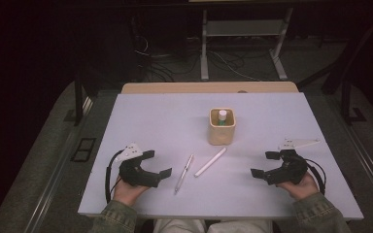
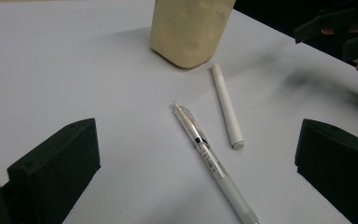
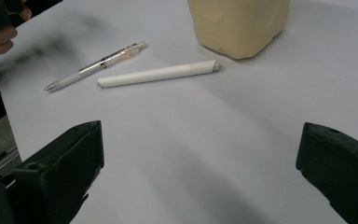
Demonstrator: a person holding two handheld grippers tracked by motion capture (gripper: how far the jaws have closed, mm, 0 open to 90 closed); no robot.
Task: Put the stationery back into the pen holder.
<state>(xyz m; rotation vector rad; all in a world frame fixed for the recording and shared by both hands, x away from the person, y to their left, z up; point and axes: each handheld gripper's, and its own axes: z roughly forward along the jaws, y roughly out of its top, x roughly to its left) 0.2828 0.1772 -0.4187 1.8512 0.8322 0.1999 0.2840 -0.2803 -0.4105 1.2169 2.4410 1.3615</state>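
Here both hands rest low at the table's near edge, palms under the tools. Left gripper (image 1: 157, 163) jaws wide, holding nothing, aimed inward; clear pen (image 1: 184, 173) just ahead of its tips, white marker (image 1: 211, 162) beyond that. Right gripper (image 1: 265, 164) also wide, empty, marker well ahead. Cup (image 1: 222, 132) farther back btw them.

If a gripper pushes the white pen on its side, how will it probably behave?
The white pen looks round and smooth, lying flat on the table, so it will probably roll. It seems stiff and light. Its slim body may slip between open jaws.
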